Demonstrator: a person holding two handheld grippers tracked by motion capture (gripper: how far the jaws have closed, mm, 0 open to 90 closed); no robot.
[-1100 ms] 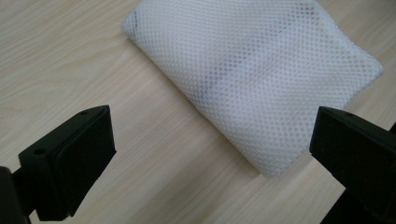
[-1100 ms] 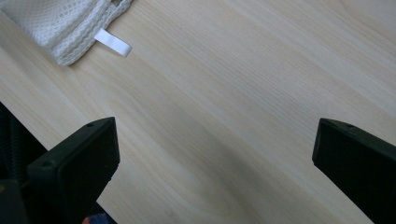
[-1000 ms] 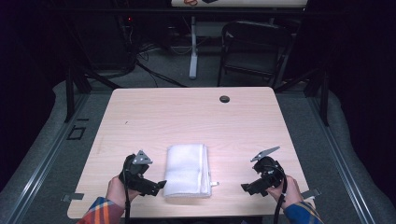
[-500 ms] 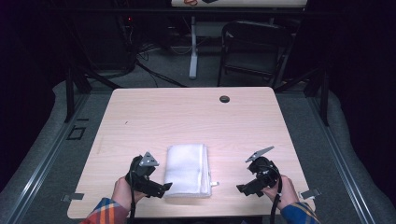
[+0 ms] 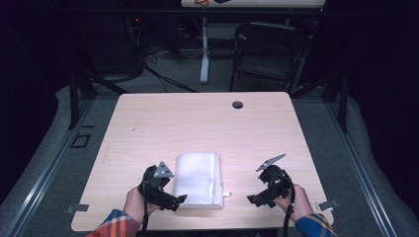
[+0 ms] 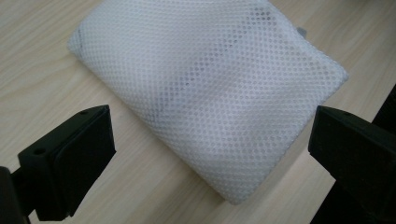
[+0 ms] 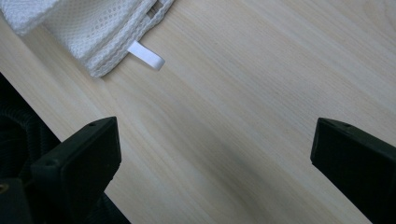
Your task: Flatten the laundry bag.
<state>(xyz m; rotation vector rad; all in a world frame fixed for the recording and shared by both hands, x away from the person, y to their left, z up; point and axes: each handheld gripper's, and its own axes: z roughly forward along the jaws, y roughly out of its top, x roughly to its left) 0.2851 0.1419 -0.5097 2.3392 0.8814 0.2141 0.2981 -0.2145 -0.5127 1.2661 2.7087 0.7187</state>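
Nearest me, my left tongs (image 5: pixel 182 198) sit at the near left corner of the folded mesh bag (image 5: pixel 197 178), jaws spread wide and holding nothing; in the left gripper view that corner of the bag (image 6: pixel 212 91) lies flat on the bench between the two black jaws, closer to the right one, with bare wood under the left. My right tongs (image 5: pixel 253 199) are also wide open and empty, hovering over bare bench (image 7: pixel 261 107) to the right of the bag, apart from it; the right gripper view catches the bag's scalloped edge (image 7: pixel 100 35) and a small white tab (image 7: pixel 146 55) poking out from it, up and to the left of the jaws. I judge the step in hand to be taking hold of the bag's near corners. To do it well, I would bring the left tongs low so one jaw slides under the top layers at the corner, and close only once mesh sits squarely between both pads. The right tongs need to travel left toward the tab side before closing, or they will pinch air. The mesh looks limp and layered, so a shallow bite may lift only one fold. Farther out, the bench (image 5: pixel 197 123) carries a small dark disc (image 5: pixel 237 104) near its far edge, well away from the work.
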